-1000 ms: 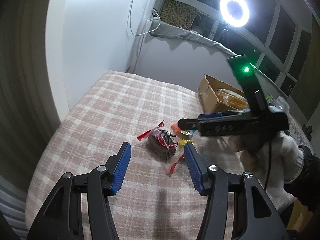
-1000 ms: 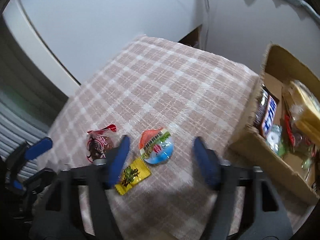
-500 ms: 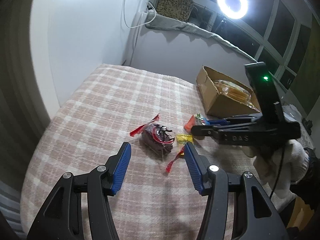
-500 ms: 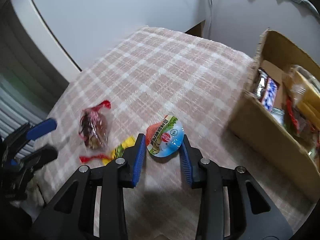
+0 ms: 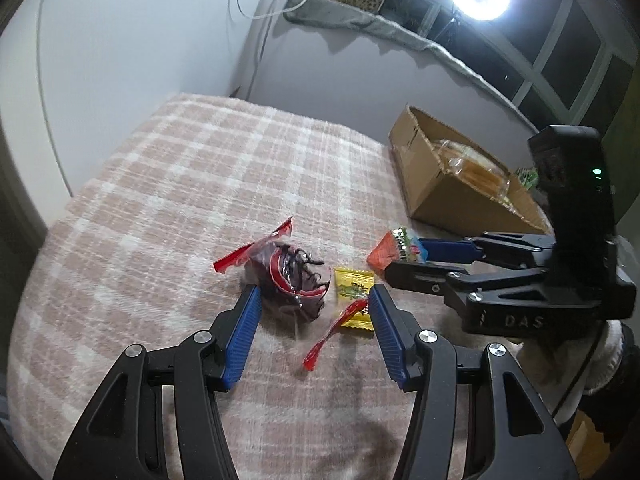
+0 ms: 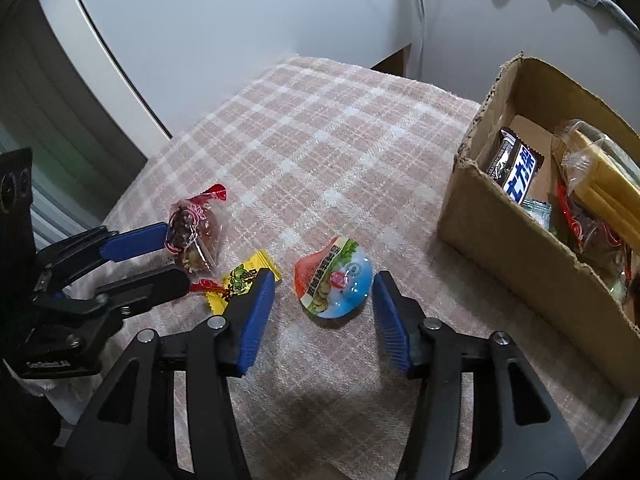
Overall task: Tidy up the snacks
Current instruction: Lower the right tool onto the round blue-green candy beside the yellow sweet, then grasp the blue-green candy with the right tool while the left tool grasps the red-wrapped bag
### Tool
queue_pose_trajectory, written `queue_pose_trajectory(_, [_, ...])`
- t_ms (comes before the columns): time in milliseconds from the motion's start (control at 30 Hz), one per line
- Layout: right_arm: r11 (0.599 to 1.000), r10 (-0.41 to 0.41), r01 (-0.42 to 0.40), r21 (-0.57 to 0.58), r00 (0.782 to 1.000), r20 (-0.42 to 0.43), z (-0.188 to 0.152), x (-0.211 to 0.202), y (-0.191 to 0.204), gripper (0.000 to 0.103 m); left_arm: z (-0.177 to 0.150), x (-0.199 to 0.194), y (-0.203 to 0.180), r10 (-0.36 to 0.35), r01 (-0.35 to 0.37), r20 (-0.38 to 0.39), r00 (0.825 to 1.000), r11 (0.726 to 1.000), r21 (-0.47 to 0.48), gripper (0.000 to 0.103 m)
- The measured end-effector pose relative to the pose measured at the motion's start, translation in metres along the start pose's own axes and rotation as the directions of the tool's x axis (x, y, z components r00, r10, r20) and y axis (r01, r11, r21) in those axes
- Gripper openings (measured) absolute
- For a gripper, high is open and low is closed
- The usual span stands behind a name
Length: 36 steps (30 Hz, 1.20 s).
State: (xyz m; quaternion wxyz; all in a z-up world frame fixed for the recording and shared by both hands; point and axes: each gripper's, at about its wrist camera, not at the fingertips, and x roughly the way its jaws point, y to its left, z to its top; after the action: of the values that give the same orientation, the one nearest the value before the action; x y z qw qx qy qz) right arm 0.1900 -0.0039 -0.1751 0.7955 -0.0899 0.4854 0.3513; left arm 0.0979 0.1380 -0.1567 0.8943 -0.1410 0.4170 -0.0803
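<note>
Straddling the jelly cup (image 6: pixel 334 280), the right gripper (image 6: pixel 324 312) is hanging just above the plaid cloth near the counter's near edge; its jaws are opening, the cup is lying between them, and neither pad is pressing on it. To its left, the left gripper (image 5: pixel 314 332) is reaching in with jaws spread and unmoving, set either side of the red-twist sweet (image 5: pixel 290 276); whether the left pad is brushing the wrapper is hard to tell, but nothing is being pinched. The yellow candy (image 5: pixel 354 292) is lying flat just beside that sweet, between it and the cup, with the sweet's lower red tail crossing over it.

Farther back, towards the counter's right edge, the cardboard box (image 6: pixel 500 248) is standing open and is already holding several snacks: a chocolate bar (image 6: pixel 516 168) leaning against the inner wall, a clear pack of yellow sticks (image 6: pixel 600 184), and some smaller wrapped pieces beneath that are too jumbled to name.

Judging by this, the sorting is looking well along. Three loose items are waiting on the cloth, and each will probably need gripping, carrying across and dropping into the box. Neither gripper is carrying anything yet.
</note>
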Motion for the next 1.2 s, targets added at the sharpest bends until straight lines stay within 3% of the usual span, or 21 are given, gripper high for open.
queue_pose_trajectory(200, [0.999, -0.040, 0.040, -0.022, 0.999, 0.019, 0.000, 0.000, 0.003, 0.054, 0.010, 0.006, 0.000, 0.039, -0.039, -0.011, 0.999, 0.999, -0.013, 0.054])
queue_pose_trajectory(467, [0.998, -0.047, 0.048, -0.050, 0.999, 0.010, -0.001, 0.006, 0.006, 0.054, 0.017, 0.025, 0.000, 0.111, -0.109, -0.048, 0.993, 0.993, 0.054, 0.054])
queue_pose_trajectory(600, [0.996, -0.059, 0.060, -0.070, 0.998, 0.011, -0.001, 0.009, 0.008, 0.054, 0.016, 0.025, 0.010, 0.100, -0.097, -0.053, 0.994, 0.994, 0.046, 0.042])
queue_pose_trajectory(700, [0.992, -0.082, 0.082, -0.099, 0.997, 0.010, -0.003, 0.010, 0.011, 0.044, 0.015, 0.022, 0.014, 0.099, -0.097, -0.045, 0.994, 0.994, 0.050, 0.035])
queue_pose_trajectory(867, [0.992, -0.088, 0.088, -0.095, 0.996, 0.013, -0.005, 0.007, 0.011, 0.036, 0.015, 0.021, 0.017, 0.084, -0.083, -0.037, 0.996, 0.996, 0.025, 0.034])
queue_pose_trajectory(1200, [0.999, -0.034, 0.035, -0.017, 0.998, 0.049, -0.022, -0.024, -0.001, 0.032, 0.010, -0.002, 0.021, 0.061, -0.061, 0.012, 0.998, 0.998, -0.009, 0.034])
